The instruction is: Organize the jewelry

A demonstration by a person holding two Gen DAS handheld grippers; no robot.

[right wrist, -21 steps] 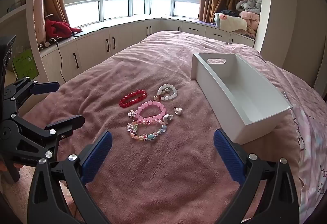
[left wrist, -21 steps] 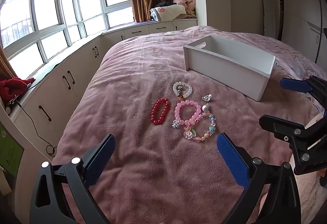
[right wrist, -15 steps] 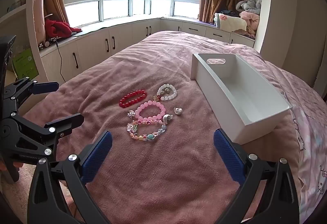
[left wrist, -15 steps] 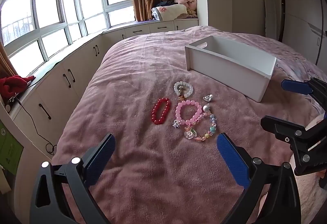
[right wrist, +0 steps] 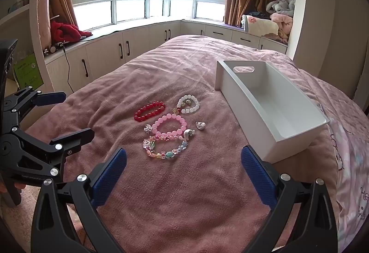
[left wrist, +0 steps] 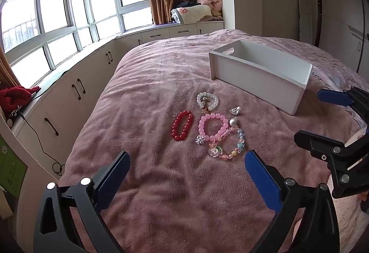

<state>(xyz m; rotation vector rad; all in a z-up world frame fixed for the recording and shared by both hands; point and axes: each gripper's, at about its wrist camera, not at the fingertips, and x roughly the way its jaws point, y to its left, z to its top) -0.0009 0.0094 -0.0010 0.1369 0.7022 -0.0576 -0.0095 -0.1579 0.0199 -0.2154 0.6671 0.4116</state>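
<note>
**Tangled beads and soft ground are the main hazards**

Because the bed blanket (right wrist: 184, 195) is plush and yielding, any piece pressed into it may sink between the fibres and slip the pads. The white bin (right wrist: 272, 114) lies empty on the blanket to the right of the jewelry, and its light wall could slide if a gripper bumps it. The left gripper (left wrist: 186, 174) and right gripper (right wrist: 183, 168) both hover wide open and empty, short of the cluster. The multicolour bracelet (right wrist: 165, 147) touches the pink bracelet (right wrist: 170, 126), so lifting one probably drags the other. The red bracelet (right wrist: 150, 111) lies apart and looks the safest pick. The white bracelet (right wrist: 188, 104) has a charm hanging off it that may snag. Smallest, the silver charm (right wrist: 200, 124) could easily squirt out of flat pads or be lost in the pile.
</note>
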